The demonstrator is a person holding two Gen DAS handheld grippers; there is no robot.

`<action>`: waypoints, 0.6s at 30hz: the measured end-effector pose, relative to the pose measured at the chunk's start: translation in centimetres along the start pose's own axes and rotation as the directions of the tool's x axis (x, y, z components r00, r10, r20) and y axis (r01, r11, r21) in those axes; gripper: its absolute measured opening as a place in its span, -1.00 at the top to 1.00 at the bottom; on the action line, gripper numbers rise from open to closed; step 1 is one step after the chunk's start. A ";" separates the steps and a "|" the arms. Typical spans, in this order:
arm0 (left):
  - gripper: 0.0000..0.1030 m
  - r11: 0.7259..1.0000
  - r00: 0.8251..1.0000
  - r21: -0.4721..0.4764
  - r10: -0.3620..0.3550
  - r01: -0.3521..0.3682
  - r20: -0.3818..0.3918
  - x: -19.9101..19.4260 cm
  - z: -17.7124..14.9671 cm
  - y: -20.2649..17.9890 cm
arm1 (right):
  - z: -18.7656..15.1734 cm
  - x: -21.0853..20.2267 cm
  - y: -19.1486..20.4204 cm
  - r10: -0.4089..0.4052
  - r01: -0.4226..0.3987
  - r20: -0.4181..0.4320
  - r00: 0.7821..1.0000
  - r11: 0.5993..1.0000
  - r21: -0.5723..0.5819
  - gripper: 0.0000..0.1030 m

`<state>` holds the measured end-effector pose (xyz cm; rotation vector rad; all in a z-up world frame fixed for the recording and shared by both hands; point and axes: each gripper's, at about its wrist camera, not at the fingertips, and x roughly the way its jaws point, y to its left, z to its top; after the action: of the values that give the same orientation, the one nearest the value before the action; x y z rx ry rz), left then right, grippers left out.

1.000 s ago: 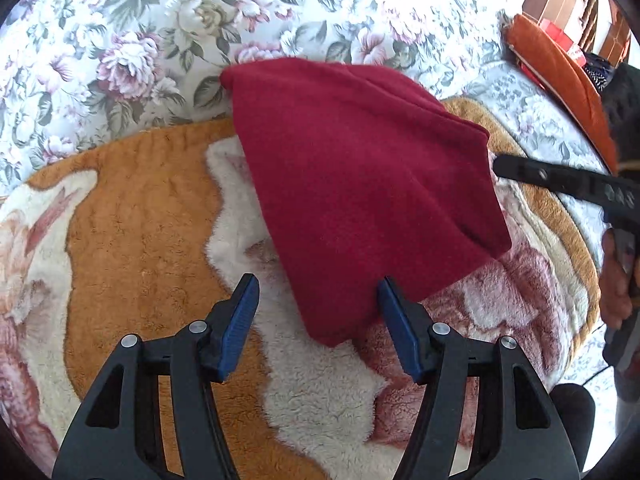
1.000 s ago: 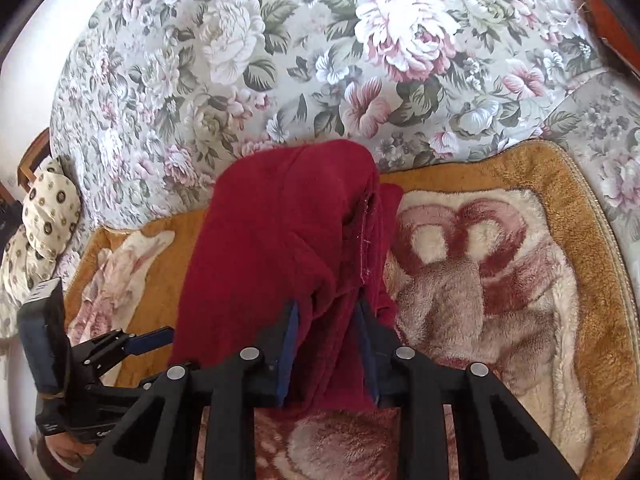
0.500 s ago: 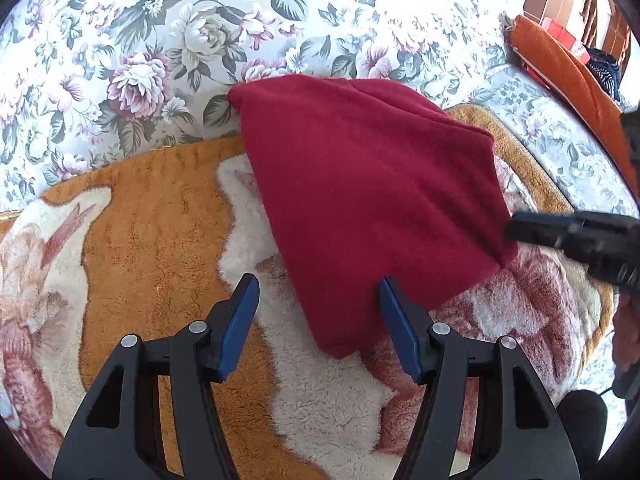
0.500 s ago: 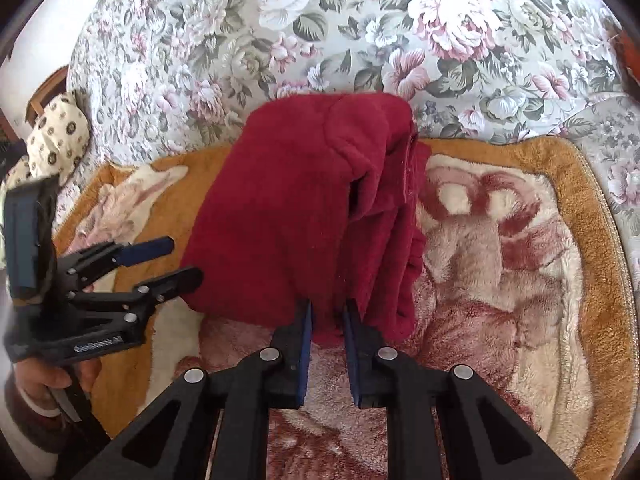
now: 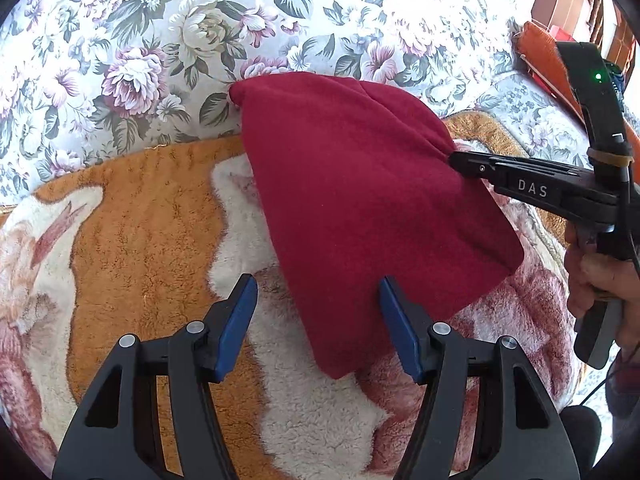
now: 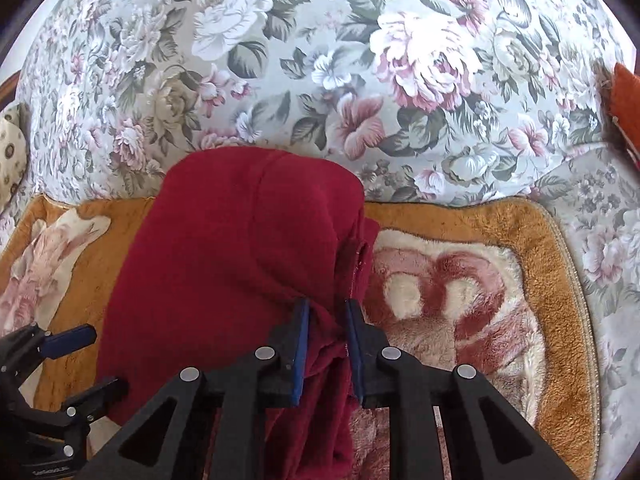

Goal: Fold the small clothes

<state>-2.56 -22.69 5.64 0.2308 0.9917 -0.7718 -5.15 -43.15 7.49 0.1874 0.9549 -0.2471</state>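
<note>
A dark red fleece garment [image 5: 360, 200] lies folded on a plush orange and cream blanket [image 5: 140, 240]; its far end rests against the floral sofa back. My left gripper [image 5: 318, 320] is open and empty, its fingers straddling the garment's near corner. My right gripper [image 6: 326, 336] is shut on the garment's [image 6: 232, 260] right edge, bunching the cloth between its blue pads. In the left wrist view the right gripper [image 5: 456, 158] pinches the garment's right side. In the right wrist view the left gripper [image 6: 80, 364] sits open at the lower left.
The floral sofa back [image 6: 360, 60] rises behind the blanket. An orange cushion [image 5: 548, 56] lies at the far right. A spotted cushion [image 6: 12, 152] sits at the far left. The blanket [image 6: 460, 280] has a raised orange border on the right.
My right gripper has let go of the garment's near corner, moved further in along its right edge and shut on it there. The left gripper stayed open.
</note>
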 end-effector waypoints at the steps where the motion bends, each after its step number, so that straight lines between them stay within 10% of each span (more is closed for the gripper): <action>1: -0.23 1.000 1.000 0.003 0.004 -0.004 0.000 0.0 0.0 -0.1 | 0.0 -0.1 -0.3 0.009 -0.009 -0.002 1.000 1.000 0.007 0.67; 12: -0.23 0.999 0.999 -0.010 0.032 -0.031 0.010 -0.3 0.1 -0.1 | -1.3 -6.2 1.7 0.102 -0.103 0.050 0.993 0.995 0.012 0.67; 18: -0.23 0.999 0.999 -0.007 0.038 -0.038 0.016 -0.4 0.1 -0.2 | -3.4 -3.1 2.3 0.066 -0.066 -0.034 0.997 0.998 -0.011 0.67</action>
<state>-2.75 -22.64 6.07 0.2369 0.9718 -0.7346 -8.81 -39.71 8.22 0.2117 0.9813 -0.1778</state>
